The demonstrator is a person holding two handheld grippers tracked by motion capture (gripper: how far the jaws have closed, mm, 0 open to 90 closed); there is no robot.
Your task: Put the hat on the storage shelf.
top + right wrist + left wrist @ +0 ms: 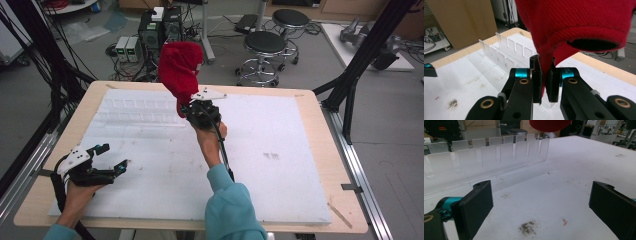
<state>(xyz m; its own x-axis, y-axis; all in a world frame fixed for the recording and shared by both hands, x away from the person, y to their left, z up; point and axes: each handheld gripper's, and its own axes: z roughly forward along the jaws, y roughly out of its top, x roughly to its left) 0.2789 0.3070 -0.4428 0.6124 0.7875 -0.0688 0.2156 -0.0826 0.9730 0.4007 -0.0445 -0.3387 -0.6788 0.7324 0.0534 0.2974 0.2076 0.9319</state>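
Note:
A red knitted cloth [179, 70] is held up in the air over the far middle of the table, and my right gripper [192, 107] is shut on its lower edge. In the right gripper view the red cloth [579, 22] bulges above the jaws, a thin fold pinched at my right gripper [544, 80]. My left gripper [114, 157] rests low at the table's front left, open with nothing between its fingers [474, 207]. A clear slotted plastic rack [137, 112] lies on the white foam board [280, 145]; the rack [486, 155] stands ahead of the left jaws.
The foam board covers a wooden table [320, 110]. Dirt smudges [529, 227] mark the board. Black stools [265, 47], computer boxes [160, 27] and cables stand on the floor beyond the far edge. Black frame posts [360, 55] rise at the right.

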